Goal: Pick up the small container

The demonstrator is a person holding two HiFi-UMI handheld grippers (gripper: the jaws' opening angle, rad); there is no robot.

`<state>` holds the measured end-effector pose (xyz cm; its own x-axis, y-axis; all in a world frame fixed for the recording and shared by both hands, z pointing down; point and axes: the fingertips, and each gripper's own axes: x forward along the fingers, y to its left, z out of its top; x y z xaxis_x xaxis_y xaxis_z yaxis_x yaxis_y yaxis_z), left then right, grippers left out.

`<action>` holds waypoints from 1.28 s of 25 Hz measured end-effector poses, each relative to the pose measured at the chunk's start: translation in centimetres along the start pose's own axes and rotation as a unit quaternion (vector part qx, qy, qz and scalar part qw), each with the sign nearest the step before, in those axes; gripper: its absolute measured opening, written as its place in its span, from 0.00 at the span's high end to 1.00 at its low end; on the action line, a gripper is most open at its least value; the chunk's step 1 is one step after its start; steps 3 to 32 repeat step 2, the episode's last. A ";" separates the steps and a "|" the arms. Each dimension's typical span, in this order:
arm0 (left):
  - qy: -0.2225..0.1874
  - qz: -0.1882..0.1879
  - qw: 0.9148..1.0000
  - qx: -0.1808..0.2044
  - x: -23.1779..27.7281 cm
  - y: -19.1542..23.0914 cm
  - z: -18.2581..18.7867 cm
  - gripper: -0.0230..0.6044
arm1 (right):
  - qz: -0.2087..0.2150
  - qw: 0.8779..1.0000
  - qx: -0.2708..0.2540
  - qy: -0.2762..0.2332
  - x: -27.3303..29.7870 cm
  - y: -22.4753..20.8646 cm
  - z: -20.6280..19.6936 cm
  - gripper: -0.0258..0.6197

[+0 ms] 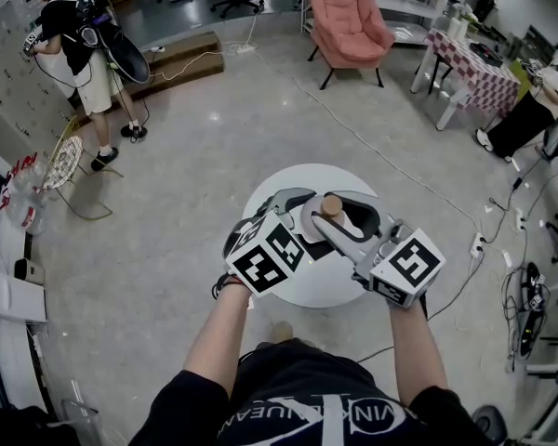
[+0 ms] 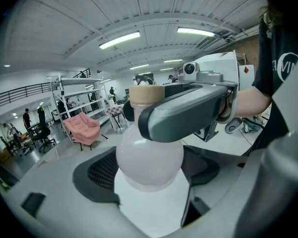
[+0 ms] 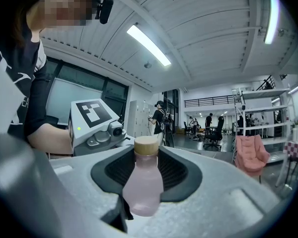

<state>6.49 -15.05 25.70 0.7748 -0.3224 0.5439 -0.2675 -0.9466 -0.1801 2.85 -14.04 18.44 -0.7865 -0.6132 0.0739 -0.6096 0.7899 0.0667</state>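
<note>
Marker-cubed left gripper (image 1: 305, 219) and right gripper (image 1: 342, 214) meet over a round white table (image 1: 288, 179). Left gripper view: its jaws clasp the belly of a small pale-pink bottle with tan cap (image 2: 149, 157), upright, cap upward. Right gripper view: the bottle (image 3: 143, 185) stands vertical, pinched between that gripper's jaws.

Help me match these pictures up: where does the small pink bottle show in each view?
Head view: small pink bottle at centre, above the round table.
Left gripper view: bottle at centre, large.
Right gripper view: bottle low, just left of centre.
Shared landmark: the pink armchair, at top, left and right respectively.
</note>
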 end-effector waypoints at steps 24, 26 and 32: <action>0.000 -0.001 1.000 0.000 0.1 0.2 -0.2 0.38 | 0.002 1.000 0.000 -0.001 0.2 0.0 0.0 0.74; 0.000 -0.001 1.000 0.000 0.1 0.2 -0.2 0.38 | 0.002 1.000 0.000 -0.001 0.2 0.0 0.0 0.74; 0.000 -0.001 1.000 0.000 0.1 0.2 -0.2 0.38 | 0.002 1.000 0.000 -0.001 0.2 0.0 0.0 0.74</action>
